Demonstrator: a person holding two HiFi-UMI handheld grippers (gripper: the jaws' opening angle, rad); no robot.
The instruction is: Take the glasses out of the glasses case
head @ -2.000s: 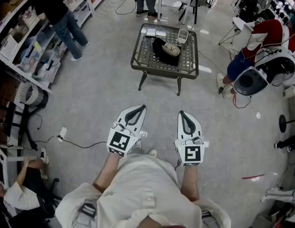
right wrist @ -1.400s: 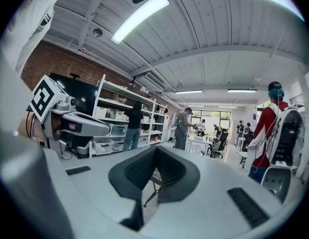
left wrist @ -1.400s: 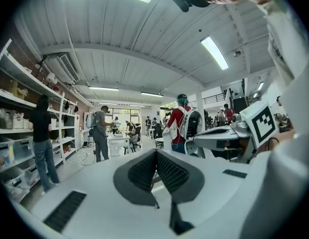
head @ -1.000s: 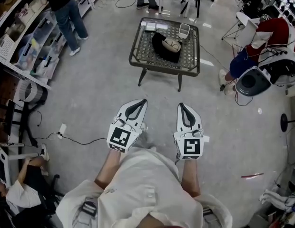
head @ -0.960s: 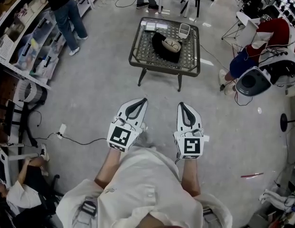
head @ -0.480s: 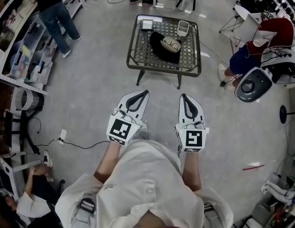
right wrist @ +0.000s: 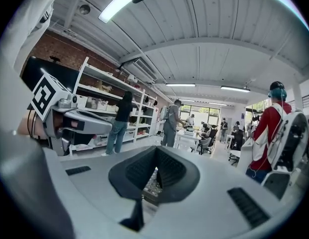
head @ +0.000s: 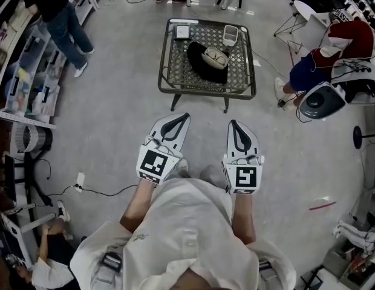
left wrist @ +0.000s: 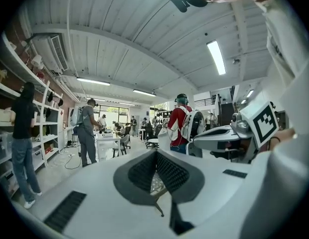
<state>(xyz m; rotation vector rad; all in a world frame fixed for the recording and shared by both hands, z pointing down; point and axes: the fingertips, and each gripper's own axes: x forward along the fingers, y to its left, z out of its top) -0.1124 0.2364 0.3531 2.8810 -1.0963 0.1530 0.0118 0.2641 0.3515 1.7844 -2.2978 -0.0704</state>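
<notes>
A pale oval glasses case [head: 215,57] lies on a black cloth [head: 202,58] on a small metal mesh table [head: 175,71] ahead of me; whether it is open is too small to tell. My left gripper [head: 182,117] and right gripper [head: 234,124] are held side by side over the floor, well short of the table, pointing toward it. Both are shut with nothing between the jaws. In the left gripper view the gripper [left wrist: 156,152] has its jaws closed at the tip, as does the gripper [right wrist: 155,148] in the right gripper view.
A white box [head: 180,31] and a clear container [head: 230,35] stand at the table's far edge. A person [head: 57,11] stands by shelves at the left. Another in red [head: 332,53] sits at the right beside a round device [head: 320,100]. A cable [head: 103,192] lies on the floor.
The floor has slid back under me and the table has come nearer, its near edge lower in the head view. Both grippers have kept their shut, side-by-side pose.
</notes>
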